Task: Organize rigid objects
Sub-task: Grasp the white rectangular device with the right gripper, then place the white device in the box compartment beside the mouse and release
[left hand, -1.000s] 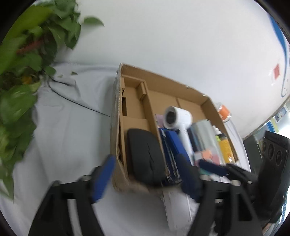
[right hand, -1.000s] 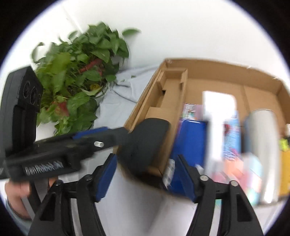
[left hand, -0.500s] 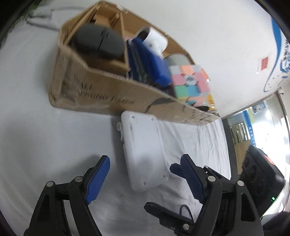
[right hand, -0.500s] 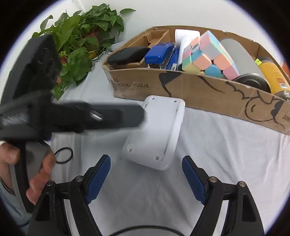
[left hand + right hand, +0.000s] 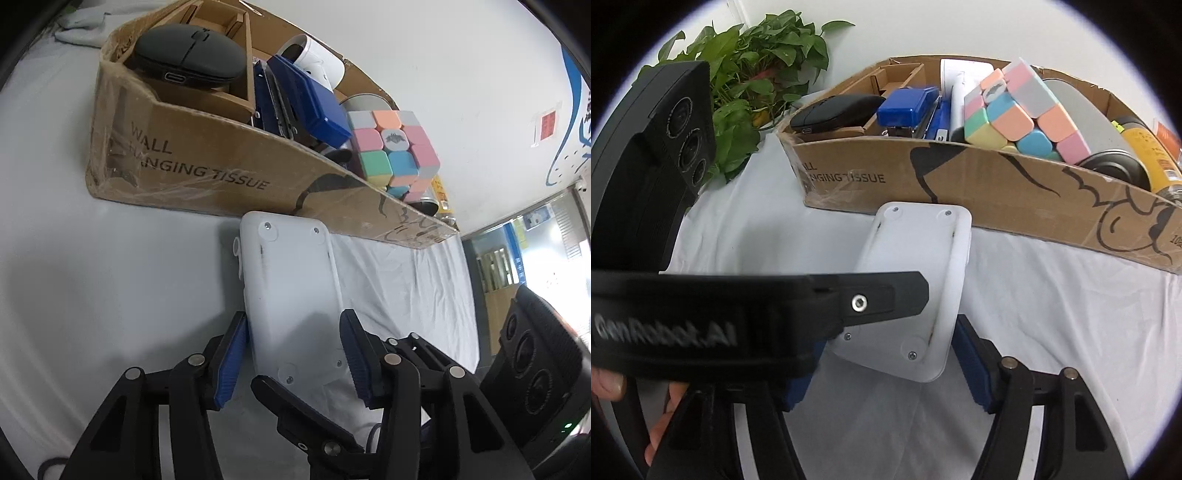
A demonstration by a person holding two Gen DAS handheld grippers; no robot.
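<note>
left gripper (image 5: 291, 354): tilted down, fingers closing, white plate (image 5: 291, 291) between, left pad just beside its edge | right gripper (image 5: 886, 373): tilted down, closing astride plate, ungripped | plate on desk (image 5: 110, 277), touching cardboard box (image 5: 207, 173)

White-clothed table (image 5: 110, 280): cardboard box (image 5: 207, 173), white device (image 5: 291, 288).

Beside the brown box (image 5: 207, 173), printed with black lettering and black line drawings, lies a plain white case (image 5: 291, 295) on white cloth (image 5: 1052, 314). In the box: a black mouse (image 5: 188, 59), a blue stapler (image 5: 306, 99), and a pastel cube (image 5: 1019, 110) of pink, orange, green, blue, yellow and grey.
</note>
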